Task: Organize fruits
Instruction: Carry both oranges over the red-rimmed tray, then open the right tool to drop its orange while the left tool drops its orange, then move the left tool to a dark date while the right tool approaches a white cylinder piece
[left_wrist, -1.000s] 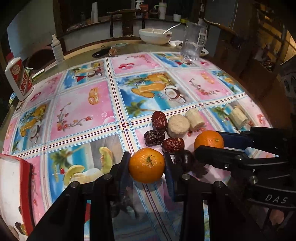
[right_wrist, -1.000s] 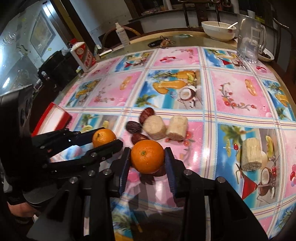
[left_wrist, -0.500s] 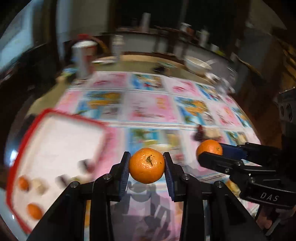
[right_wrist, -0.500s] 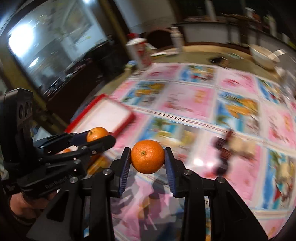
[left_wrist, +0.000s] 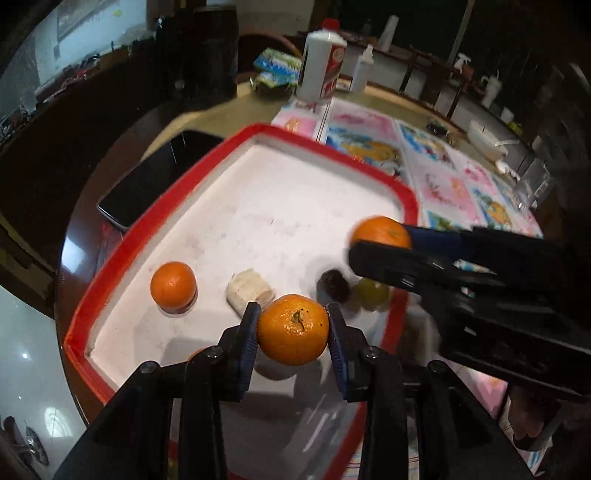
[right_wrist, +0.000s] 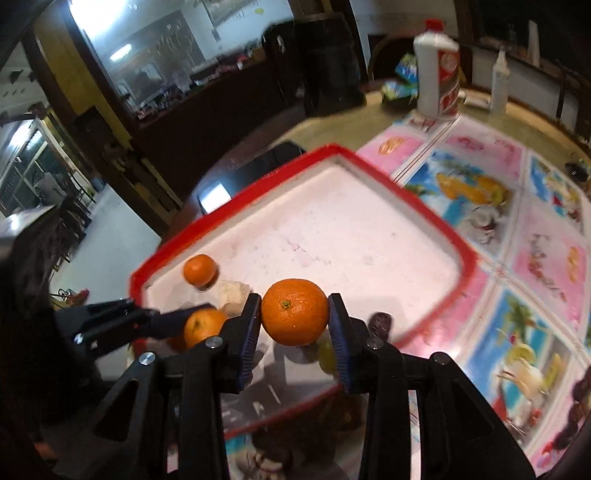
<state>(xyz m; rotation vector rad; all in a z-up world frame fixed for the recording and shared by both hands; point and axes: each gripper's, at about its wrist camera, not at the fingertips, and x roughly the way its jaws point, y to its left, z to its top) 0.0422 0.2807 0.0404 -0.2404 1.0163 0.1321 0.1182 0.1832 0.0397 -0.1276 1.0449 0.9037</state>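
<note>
- The surface (left_wrist: 436, 177) is a round table under a bright fruit-print cloth; the cloth runs off to the right and far side, and bare dark wood shows past the tray's left edge.
- The tray (left_wrist: 284, 206) is white with a raised red rim and sits at the surface's near-left edge. Its far half is bare white floor with open room; the fruit is gathered along the near side.
- A dark phone (left_wrist: 155, 177) lies flat just beyond the tray's left rim, near the surface's edge.
- A white bottle (left_wrist: 322, 62) with a red label stands well beyond the tray's far corner.
- The left gripper (left_wrist: 293, 332) hangs over the near part of the tray, its fingers clamped on an orange (left_wrist: 293, 329) by both sides.
- The right gripper (right_wrist: 294, 321) hangs over the tray's near-right rim, fingers closed on a second orange (right_wrist: 294, 312).
- A loose orange (left_wrist: 173, 285) rests on the tray floor toward the left rim, with clear floor around it.
- A pale cut chunk (left_wrist: 249, 290) lies between that loose orange and the left gripper.
- A dark date (left_wrist: 334, 286) and a greenish fruit (left_wrist: 369, 293) sit close together just inside the right rim.
- More dates (right_wrist: 576, 406) lie on the cloth far to the right, well apart from the tray.
</note>
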